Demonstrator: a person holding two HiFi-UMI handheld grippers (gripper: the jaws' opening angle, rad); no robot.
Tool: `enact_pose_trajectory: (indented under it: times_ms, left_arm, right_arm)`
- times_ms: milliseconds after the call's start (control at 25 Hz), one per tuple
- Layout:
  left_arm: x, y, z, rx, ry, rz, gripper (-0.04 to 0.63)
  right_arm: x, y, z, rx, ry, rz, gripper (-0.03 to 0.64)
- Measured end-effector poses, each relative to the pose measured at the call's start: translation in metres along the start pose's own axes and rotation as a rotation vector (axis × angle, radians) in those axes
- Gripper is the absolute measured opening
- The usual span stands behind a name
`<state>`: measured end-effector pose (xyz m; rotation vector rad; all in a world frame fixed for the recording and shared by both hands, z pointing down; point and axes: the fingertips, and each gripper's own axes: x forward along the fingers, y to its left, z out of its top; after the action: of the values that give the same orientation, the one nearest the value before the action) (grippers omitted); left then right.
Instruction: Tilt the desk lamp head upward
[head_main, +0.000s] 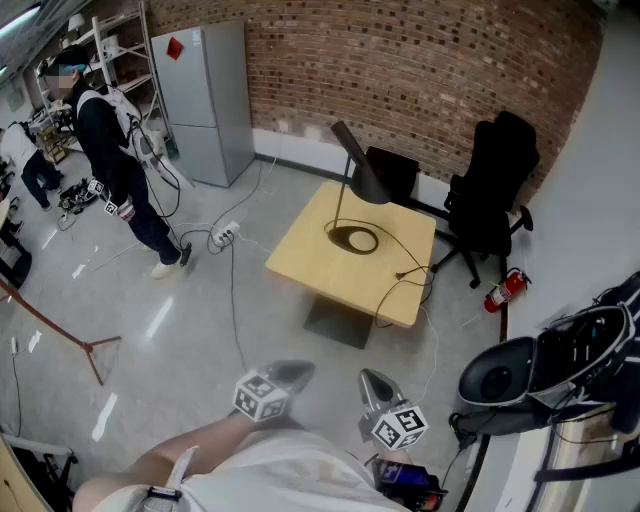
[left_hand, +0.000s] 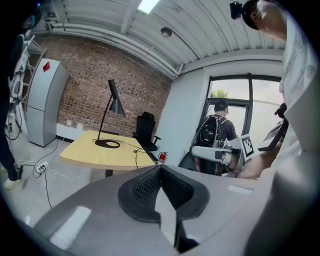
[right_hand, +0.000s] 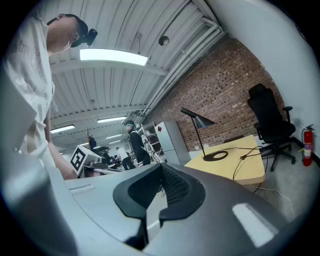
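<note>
The grey left gripper (head_main: 286, 375) and right gripper (head_main: 377, 386) hang empty, jaws together, well apart from the black cone-headed desk lamp (head_main: 366, 179) standing mid-table on the yellow square table (head_main: 305, 255)

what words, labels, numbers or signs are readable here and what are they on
Nothing reads clearly.
Too small to read: red diamond sign on the grey refrigerator.
Too small to read: label on the fire extinguisher.
No words, only square marker patterns: cubes on the left gripper and right gripper.
</note>
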<state>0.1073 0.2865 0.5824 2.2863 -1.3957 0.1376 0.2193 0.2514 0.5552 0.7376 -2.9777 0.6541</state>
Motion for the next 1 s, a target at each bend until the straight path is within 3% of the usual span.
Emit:
enact_pose_trajectory:
  times_ms: [160,280,1000]
  left_arm:
    - [0.008,0.011,0.008,0.041,0.003,-0.036,0.002]
    - [0.005,0.010,0.004,0.040,0.001,-0.044,0.002]
    - [-0.016,0.025,0.004,0.015,-0.067,-0.009,0.002]
  right_arm:
    - [0.005,-0.008,0.006,0.007,-0.054,-0.042,0.011]
    - [0.008,-0.001,0.002,0.019,-0.072,-0.026,0.012]
    - [0.038,0.013,-0.005,-0.014,-0.010,-0.008,0.012]
